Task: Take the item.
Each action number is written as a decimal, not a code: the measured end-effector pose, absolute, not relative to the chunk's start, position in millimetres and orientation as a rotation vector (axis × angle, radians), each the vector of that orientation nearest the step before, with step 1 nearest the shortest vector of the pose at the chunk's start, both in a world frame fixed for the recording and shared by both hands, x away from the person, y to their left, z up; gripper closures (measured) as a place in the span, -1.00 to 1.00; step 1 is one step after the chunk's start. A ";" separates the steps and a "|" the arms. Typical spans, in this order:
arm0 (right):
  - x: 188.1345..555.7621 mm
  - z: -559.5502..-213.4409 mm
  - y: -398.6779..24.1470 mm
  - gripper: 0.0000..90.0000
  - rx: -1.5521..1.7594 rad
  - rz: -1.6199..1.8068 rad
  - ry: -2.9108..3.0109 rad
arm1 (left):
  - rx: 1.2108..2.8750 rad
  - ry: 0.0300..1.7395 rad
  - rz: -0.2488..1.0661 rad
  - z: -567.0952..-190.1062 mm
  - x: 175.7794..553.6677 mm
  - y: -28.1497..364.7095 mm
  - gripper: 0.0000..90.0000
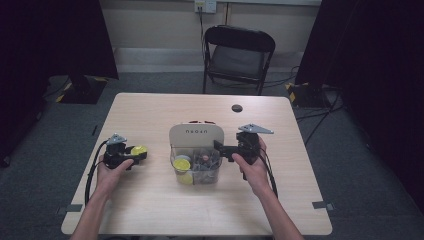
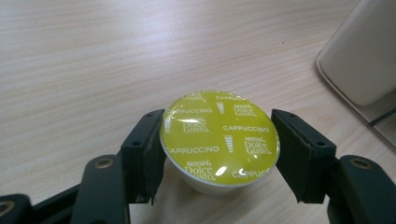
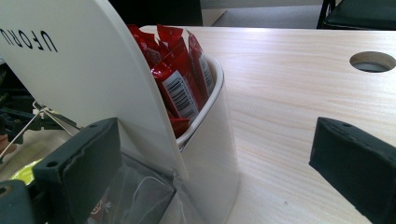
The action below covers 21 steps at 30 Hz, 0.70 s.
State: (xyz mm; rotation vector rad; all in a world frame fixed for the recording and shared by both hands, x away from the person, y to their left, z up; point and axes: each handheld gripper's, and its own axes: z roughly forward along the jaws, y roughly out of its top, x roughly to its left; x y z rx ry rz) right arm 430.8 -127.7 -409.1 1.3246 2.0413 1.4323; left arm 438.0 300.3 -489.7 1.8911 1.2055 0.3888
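My left gripper (image 2: 219, 154) is clamped on the yellow cappuccino capsule (image 2: 219, 135) above the counter (image 2: 93, 56). My right gripper (image 3: 210, 158) stands wide open beside the white organiser (image 3: 93, 79).

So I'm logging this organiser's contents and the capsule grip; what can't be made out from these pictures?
- Clear front compartment of the organiser: in the high view its small items are too small to name, apart from yellow-lidded capsules.
- Red sachets: in the right gripper view the white back panel hides their lower parts.
- Capsule: in the left gripper view the foil lid hides its body; the left gripper clamps it.
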 end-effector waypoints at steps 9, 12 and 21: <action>430.3 -408.7 -127.8 -0.94 1.321 1.435 2.044 | 1.898 1.208 0.383 -491.7 439.5 297.7 -0.17; 430.6 -408.8 -127.9 -0.94 1.322 1.437 2.045 | 1.866 1.231 0.377 -490.4 439.6 300.7 -0.37; 430.0 -408.2 -128.0 -0.89 1.306 1.449 2.048 | 1.805 1.255 0.363 -483.1 431.0 311.6 -0.61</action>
